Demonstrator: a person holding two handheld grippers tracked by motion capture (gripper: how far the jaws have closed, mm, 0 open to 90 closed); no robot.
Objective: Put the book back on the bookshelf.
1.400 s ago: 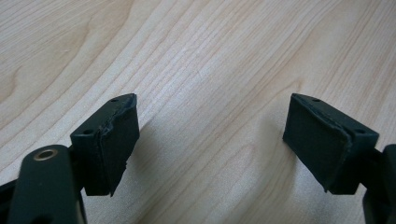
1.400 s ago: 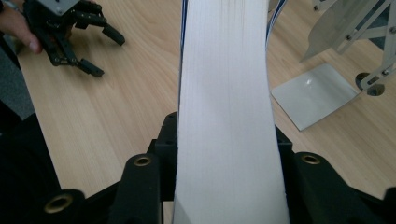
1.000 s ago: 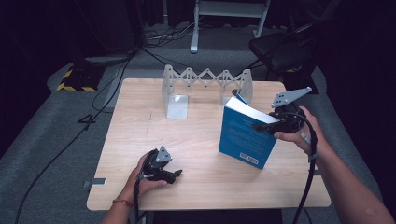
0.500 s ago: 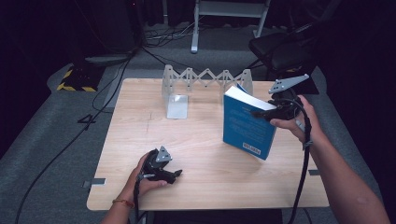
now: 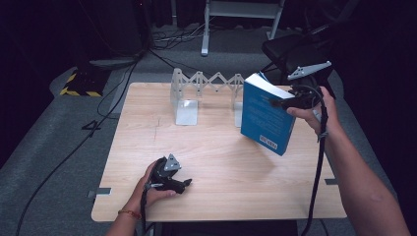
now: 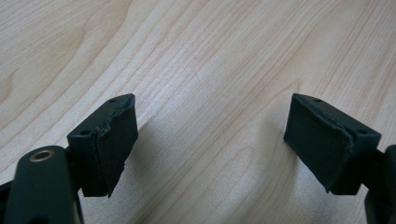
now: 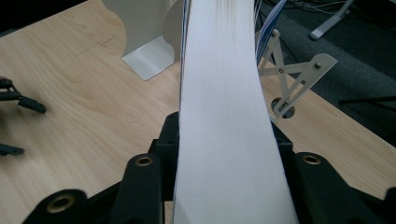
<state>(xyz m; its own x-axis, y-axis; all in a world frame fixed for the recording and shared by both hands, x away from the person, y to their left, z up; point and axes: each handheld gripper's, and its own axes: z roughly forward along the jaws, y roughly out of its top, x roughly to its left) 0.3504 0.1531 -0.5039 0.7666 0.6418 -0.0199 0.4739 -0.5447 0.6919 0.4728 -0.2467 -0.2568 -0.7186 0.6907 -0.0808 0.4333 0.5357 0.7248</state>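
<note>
On the desk [image 5: 221, 162], nothing is shelved yet: the blue book [image 5: 265, 115] is held tilted in the air just right of the expanding book rack [image 5: 206, 91], clamped at its page edge by the right hand-held gripper [image 5: 287, 102]. Placement between the rack's ends remains. The left hand-held gripper [image 5: 184, 184] rests open, empty, well apart.

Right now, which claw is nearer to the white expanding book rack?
Right. The right claw holds the blue book just beside the rack; the left claw rests open near the table's front edge.
</note>
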